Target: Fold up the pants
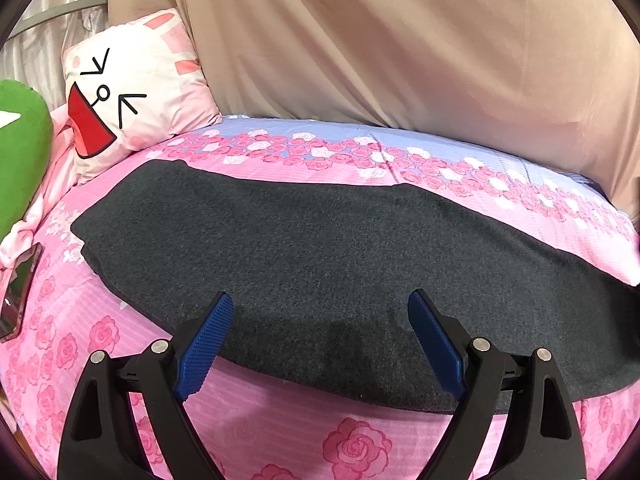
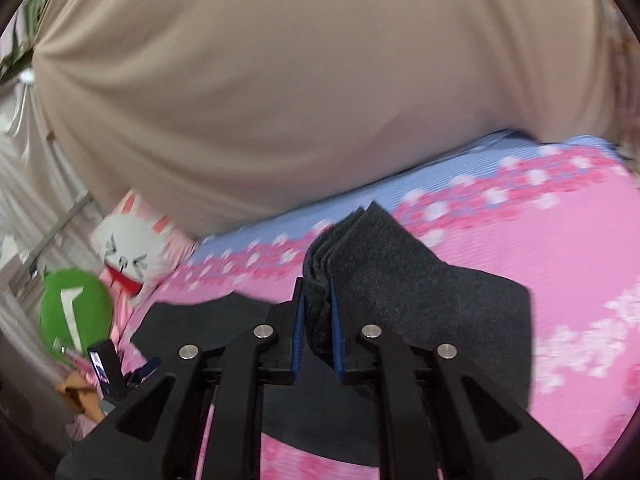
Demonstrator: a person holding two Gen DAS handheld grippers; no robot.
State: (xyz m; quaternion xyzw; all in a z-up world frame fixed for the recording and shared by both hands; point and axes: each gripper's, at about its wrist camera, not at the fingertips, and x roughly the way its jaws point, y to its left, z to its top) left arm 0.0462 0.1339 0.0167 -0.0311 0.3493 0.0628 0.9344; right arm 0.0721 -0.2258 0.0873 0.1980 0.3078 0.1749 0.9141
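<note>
A: What lies around the pants (image 1: 320,264)?

B: They are spread long and flat on the bed (image 1: 360,452), over a pink sheet printed with roses. Beyond them, at the head end, a white rabbit-face pillow (image 1: 132,96) leans, and a green plush cushion (image 1: 20,160) sits beside it. A phone (image 1: 18,292) rests on the sheet just off the pants' far end. Behind everything hangs a beige curtain (image 1: 400,48).

A: Anything in the way?

B: Nothing lies on the pants. The left gripper (image 1: 320,308) hovers over their near edge, released, blue ribbed pads (image 1: 208,340) spread wide with nothing between them.

A: And the other?

B: The right gripper (image 2: 318,312) is clenched on a bunched end of the pants (image 2: 400,280), raised off the sheet (the view is blurred). Several layers stand up between the pads.

A: The cloth?

B: Dark charcoal, thick and fuzzy, like fleece.
</note>
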